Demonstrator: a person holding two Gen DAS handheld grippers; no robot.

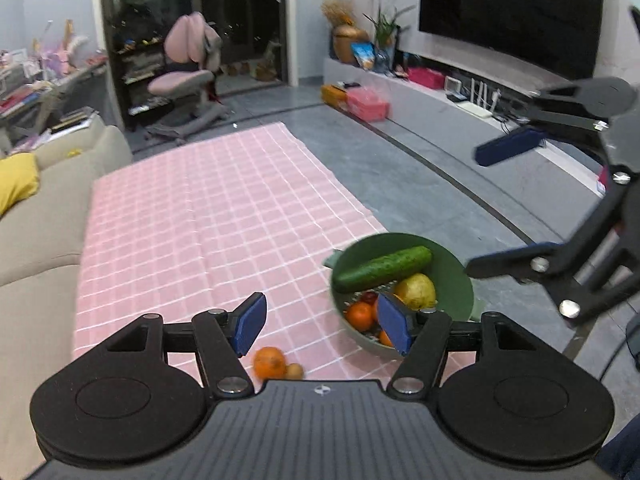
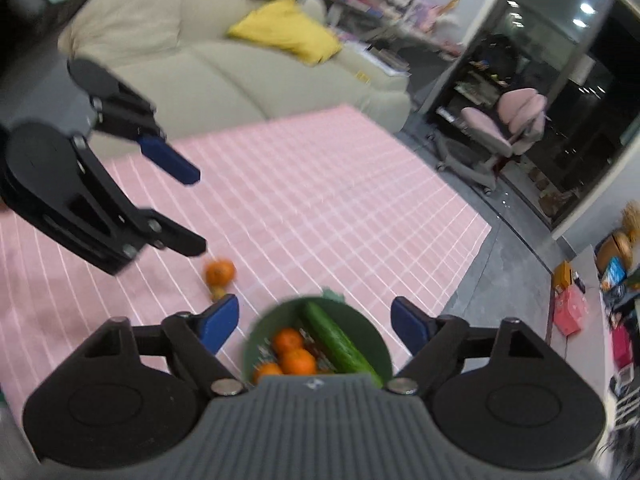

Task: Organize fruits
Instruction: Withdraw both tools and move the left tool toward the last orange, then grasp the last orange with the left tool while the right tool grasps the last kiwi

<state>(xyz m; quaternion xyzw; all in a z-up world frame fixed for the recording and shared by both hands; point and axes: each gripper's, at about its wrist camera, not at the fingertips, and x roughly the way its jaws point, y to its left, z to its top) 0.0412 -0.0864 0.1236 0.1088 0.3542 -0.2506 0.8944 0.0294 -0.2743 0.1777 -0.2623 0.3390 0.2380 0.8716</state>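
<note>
On the floor, a pink checked cloth (image 1: 208, 216) beside a beige sofa (image 2: 224, 76). Green bowl (image 1: 452, 280) at the cloth's edge holds a cucumber (image 1: 384, 269), a yellow-green pear (image 1: 416, 290) and several tangerines (image 2: 297, 361). Loose on the cloth, well apart from the bowl: one tangerine (image 1: 270, 362) touching a small brown fruit (image 1: 295, 371). Left gripper (image 1: 322, 326) jaws apart, empty, above the cloth. Right gripper (image 2: 314, 324) jaws apart, empty, over the bowl
</note>
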